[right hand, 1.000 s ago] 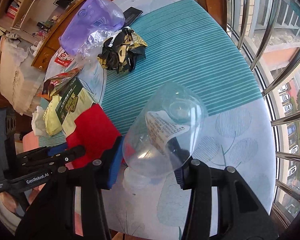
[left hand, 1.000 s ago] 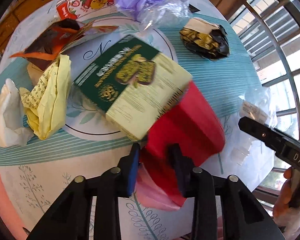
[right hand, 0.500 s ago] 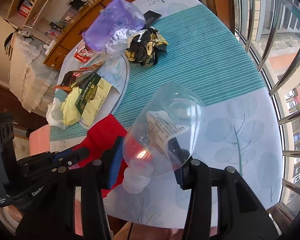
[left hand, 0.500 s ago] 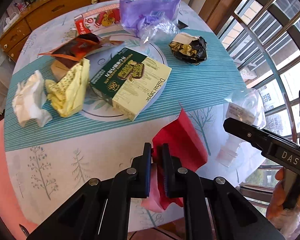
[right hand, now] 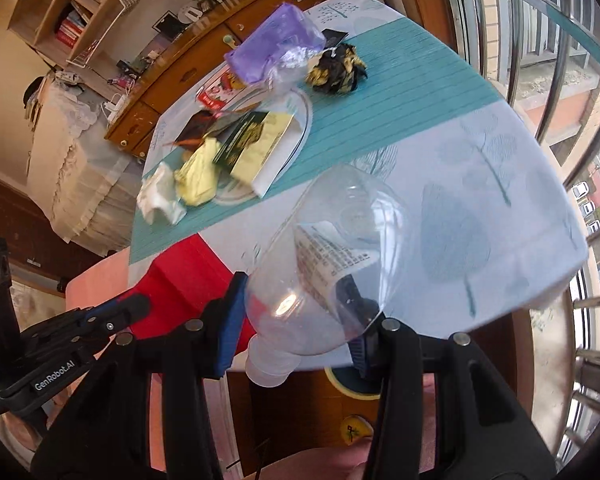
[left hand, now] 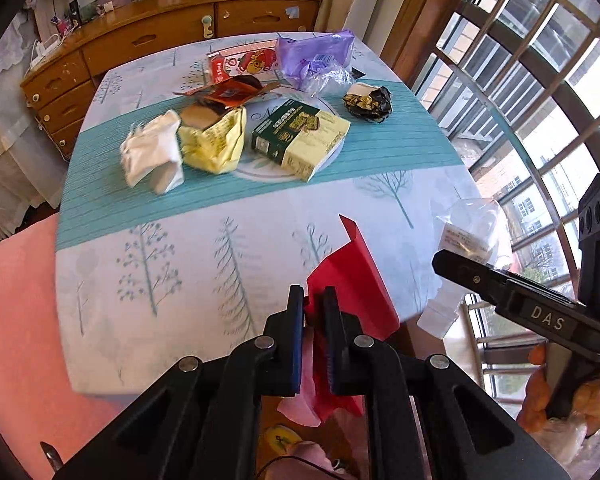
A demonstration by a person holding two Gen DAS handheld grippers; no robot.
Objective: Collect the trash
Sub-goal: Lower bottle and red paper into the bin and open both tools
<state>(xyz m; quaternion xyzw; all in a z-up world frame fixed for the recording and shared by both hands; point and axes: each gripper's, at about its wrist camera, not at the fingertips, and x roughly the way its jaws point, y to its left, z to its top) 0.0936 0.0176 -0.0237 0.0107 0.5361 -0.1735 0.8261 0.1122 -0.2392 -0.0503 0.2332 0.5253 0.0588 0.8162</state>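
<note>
My left gripper (left hand: 313, 300) is shut on a red paper packet (left hand: 352, 276), lifted over the near edge of the table. My right gripper (right hand: 296, 296) is shut on a clear plastic bottle (right hand: 332, 256) with a white label, neck pointing back toward me. In the left wrist view the right gripper's black finger (left hand: 500, 280) and the bottle (left hand: 472, 228) hang at the right, held by a hand (left hand: 572, 400). The right wrist view shows the left gripper's arm (right hand: 72, 332) and the red packet (right hand: 184, 276) at the lower left.
On the tablecloth (left hand: 204, 240) remain a green-and-cream box (left hand: 300, 136), yellow crumpled paper (left hand: 216, 140), white crumpled paper (left hand: 152, 152), an orange-brown wrapper (left hand: 228, 92), a purple bag (left hand: 316, 56), a black-gold wrapper (left hand: 368, 102) and a red carton (left hand: 244, 64). A wooden sideboard (left hand: 152, 40) stands behind; barred windows on the right.
Both grippers have pulled back and up from the table with the red packet and the bottle. The left jaws closed tighter on the packet. The trash pile now lies farther away.
</note>
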